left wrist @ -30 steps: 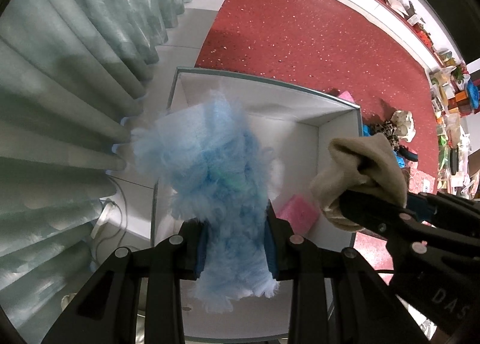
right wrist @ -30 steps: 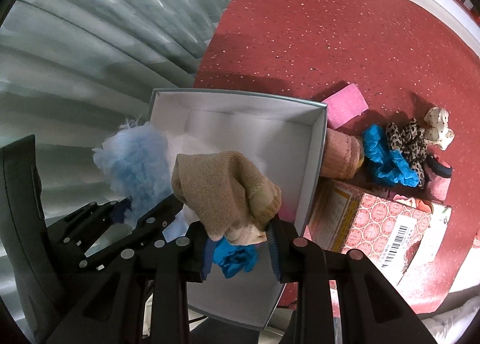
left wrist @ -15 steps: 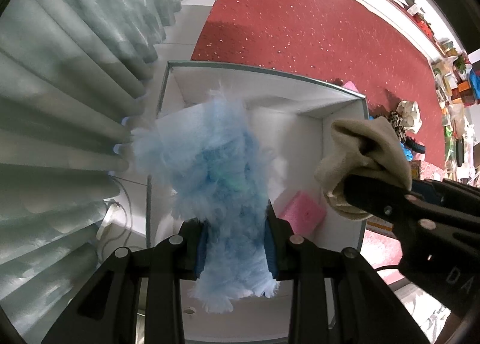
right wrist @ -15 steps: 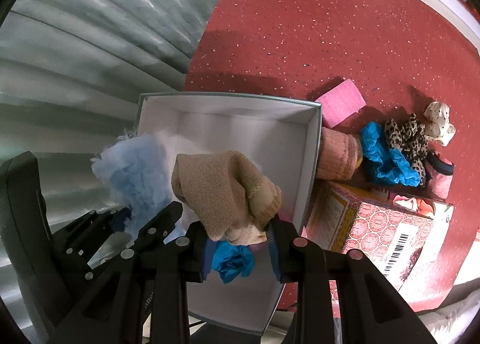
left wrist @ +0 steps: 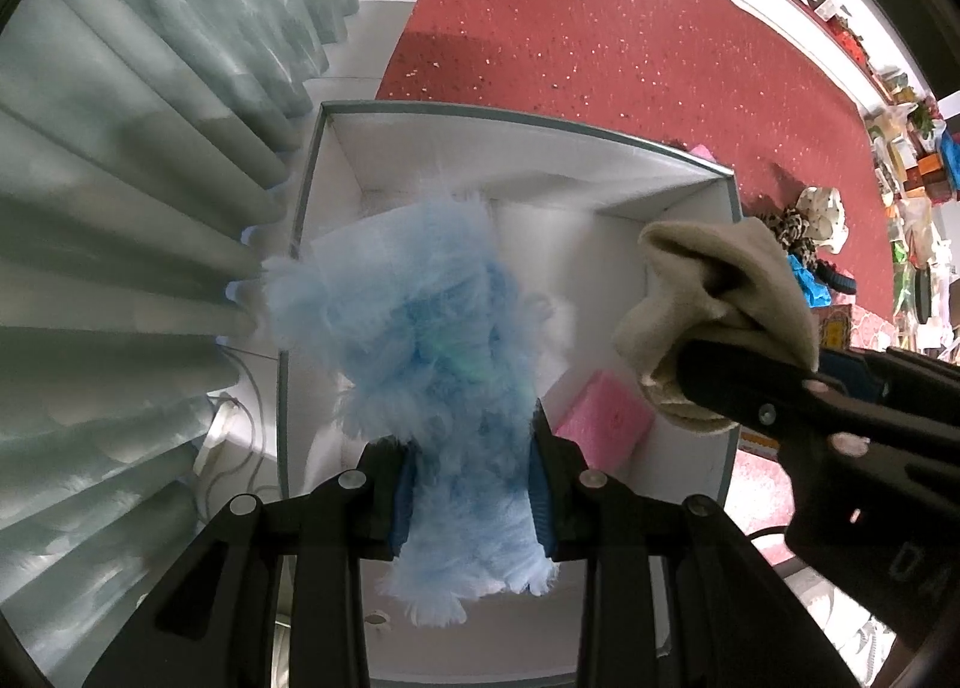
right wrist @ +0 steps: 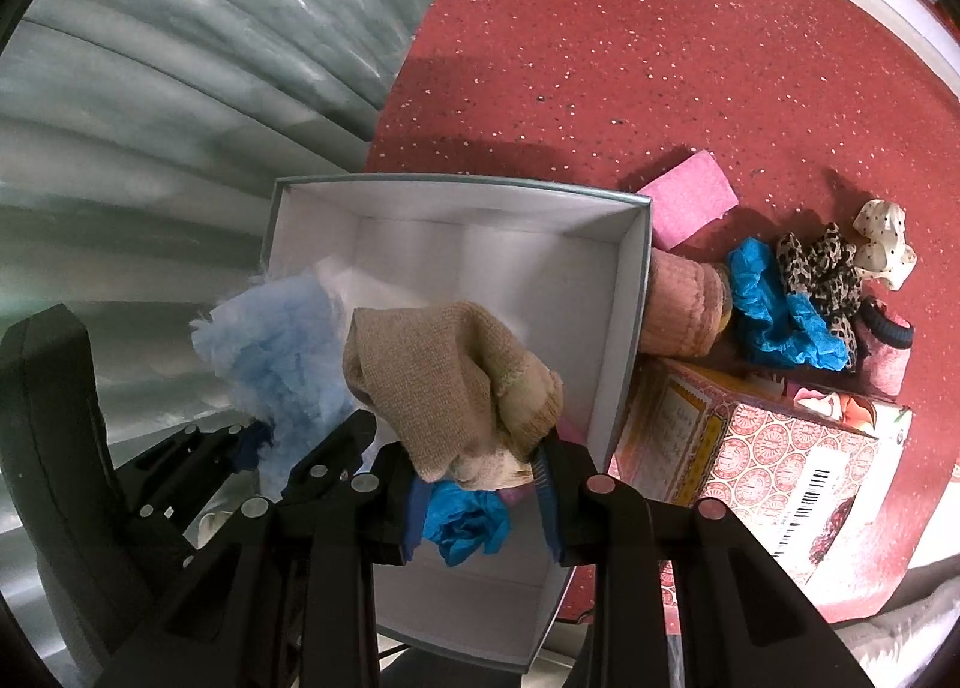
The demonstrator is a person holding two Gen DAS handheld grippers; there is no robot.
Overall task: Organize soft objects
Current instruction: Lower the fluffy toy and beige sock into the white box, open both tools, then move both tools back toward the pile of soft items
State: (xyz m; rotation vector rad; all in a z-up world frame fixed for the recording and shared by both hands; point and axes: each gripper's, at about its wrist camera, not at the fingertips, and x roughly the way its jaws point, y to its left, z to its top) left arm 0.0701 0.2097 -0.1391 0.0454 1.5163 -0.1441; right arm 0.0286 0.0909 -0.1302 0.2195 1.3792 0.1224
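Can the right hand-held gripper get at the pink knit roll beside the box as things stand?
Probably not yet: the right hand-held gripper is shut on a beige sock. The path to the pink knit roll looks free, just past the box wall.

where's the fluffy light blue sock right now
The fluffy light blue sock is clamped in the left gripper, hanging over the open white box, left of the beige knitted sock.

Bright indoor light, soft shadows on the red floor [right wrist: 660, 58], strong fisheye bending, dark corners.
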